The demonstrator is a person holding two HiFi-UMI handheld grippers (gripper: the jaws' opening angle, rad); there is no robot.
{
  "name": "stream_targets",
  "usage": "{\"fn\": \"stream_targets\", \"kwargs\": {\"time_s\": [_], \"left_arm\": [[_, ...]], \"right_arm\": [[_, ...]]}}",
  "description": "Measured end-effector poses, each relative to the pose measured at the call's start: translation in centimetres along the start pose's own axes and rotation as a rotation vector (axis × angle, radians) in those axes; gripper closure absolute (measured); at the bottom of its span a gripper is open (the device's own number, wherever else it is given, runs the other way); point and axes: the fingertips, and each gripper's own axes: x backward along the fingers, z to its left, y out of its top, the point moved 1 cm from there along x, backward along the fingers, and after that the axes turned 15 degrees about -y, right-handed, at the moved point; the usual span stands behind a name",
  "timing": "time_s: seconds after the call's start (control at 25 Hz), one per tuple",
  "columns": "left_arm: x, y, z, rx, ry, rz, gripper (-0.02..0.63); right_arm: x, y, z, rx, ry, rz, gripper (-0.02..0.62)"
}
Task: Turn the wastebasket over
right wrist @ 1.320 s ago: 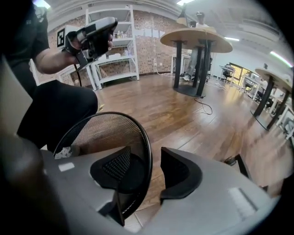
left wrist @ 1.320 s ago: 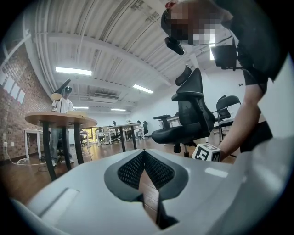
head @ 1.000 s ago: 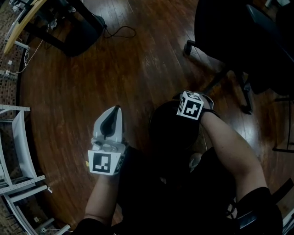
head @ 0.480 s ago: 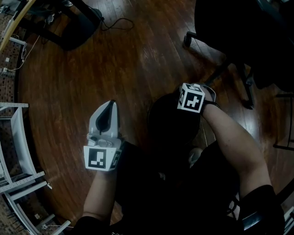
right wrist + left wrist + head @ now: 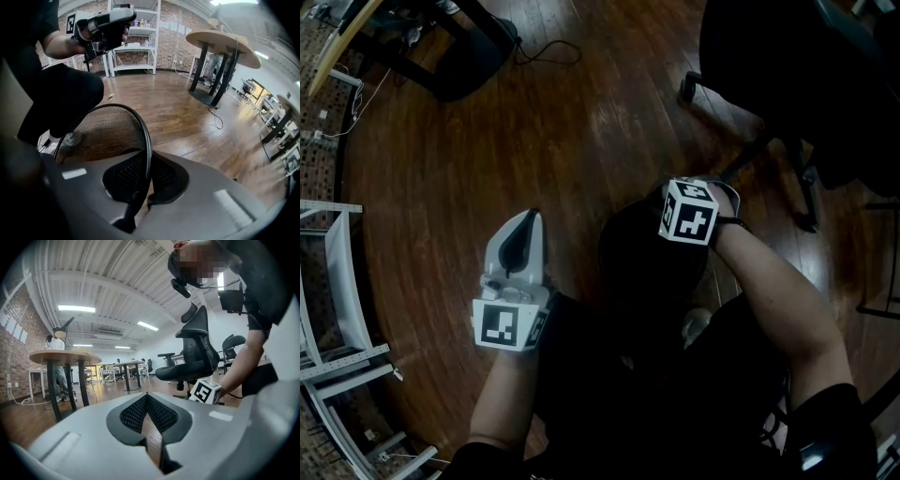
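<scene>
**As Gripped at the Rim: Wastebasket Handling and Count**

Since the wall is open black wire mesh, the wastebasket (image 5: 649, 267) is judged light, with nothing seen inside it. It stands low over the wooden floor (image 5: 487, 141), close in front of the crouching person and between the knees, apparently mouth upward. Whether its base rests on the boards cannot be told.

The mesh wall is expected to flex if squeezed and to give the pads little to bite on. The rolled rim (image 5: 146, 136) is judged the stiffest part and the proper place to take hold. A single grip at one side is likely to let the basket swing or pivot as it is turned. A second hold on the opposite rim or near the base would steady it.

The right gripper (image 5: 142, 183) is noted pitched steeply downward. Its jaws have just been closing and are now clamped on the near arc of that rim, which runs between the pads. The left gripper (image 5: 147, 399) is held level and well clear of the basket, with its jaws brought together on nothing.

Count:
- Wastebasket: one.
- Grippers: two, one engaged and one idle.
</scene>
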Motion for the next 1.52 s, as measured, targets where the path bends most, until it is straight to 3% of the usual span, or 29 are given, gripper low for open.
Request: {"fn": "stream_targets", "kwargs": {"time_s": [0.52, 1.04, 1.32, 1.52], "left_arm": [[0.3, 0.5, -0.8, -0.010, 0.001, 0.006, 0.606], [0.4, -0.2, -1.1, 0.001, -0.013, 0.012, 0.606], [1.4, -0.4, -0.3, 0.005, 0.007, 0.021, 0.606], [2.1, -0.4, 0.0, 0.006, 0.010, 0.027, 0.606]], "right_arm": [[2.5, 0.9, -3.0, -0.048, -0.128, -0.055, 0.574], [4.4, 0.0, -8.6, -0.174, -0.352, -0.101, 0.584], [3.3, -0.5, -10.6, -0.175, -0.458, -0.077, 0.583], [2.2, -0.5, -10.2, -0.129, -0.466, -0.044, 0.583]]}}
